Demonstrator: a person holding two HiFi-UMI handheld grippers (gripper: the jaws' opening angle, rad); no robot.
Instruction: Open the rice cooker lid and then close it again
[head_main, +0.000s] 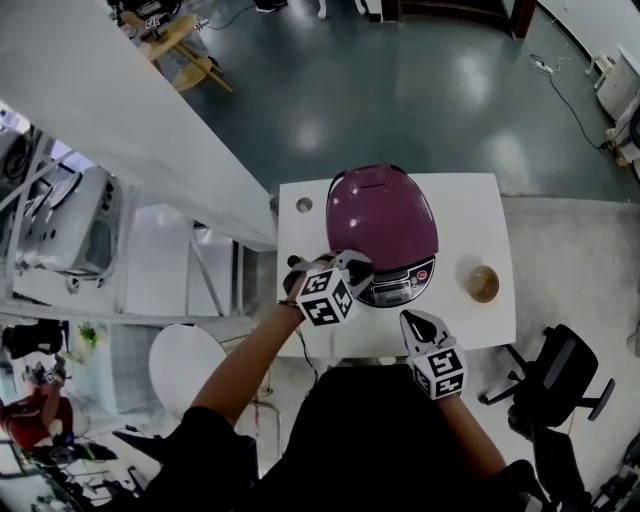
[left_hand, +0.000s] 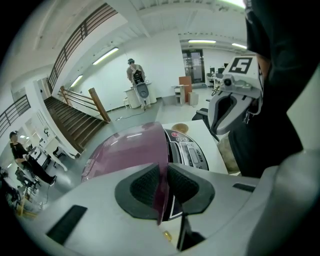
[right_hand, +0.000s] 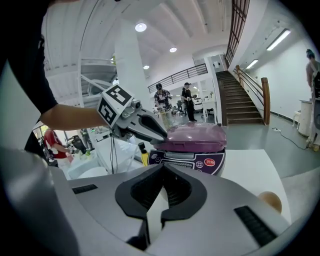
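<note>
A purple rice cooker (head_main: 382, 222) stands on a small white table (head_main: 470, 205), its control panel (head_main: 397, 290) facing me. My left gripper (head_main: 352, 264) is at the front left rim of the lid (left_hand: 131, 152), with the thin purple edge pinched between its pads (left_hand: 145, 185). From the right gripper view the lid (right_hand: 196, 136) lies low over the body (right_hand: 195, 162), and the left gripper (right_hand: 159, 135) holds its near corner. My right gripper (head_main: 411, 319) hovers at the table's front edge, shut and empty, apart from the cooker.
A brown round object (head_main: 482, 283) sits on the table right of the cooker. A small round thing (head_main: 304, 204) lies at the back left corner. A black office chair (head_main: 555, 385) stands to the right, a white round stool (head_main: 185, 362) to the left.
</note>
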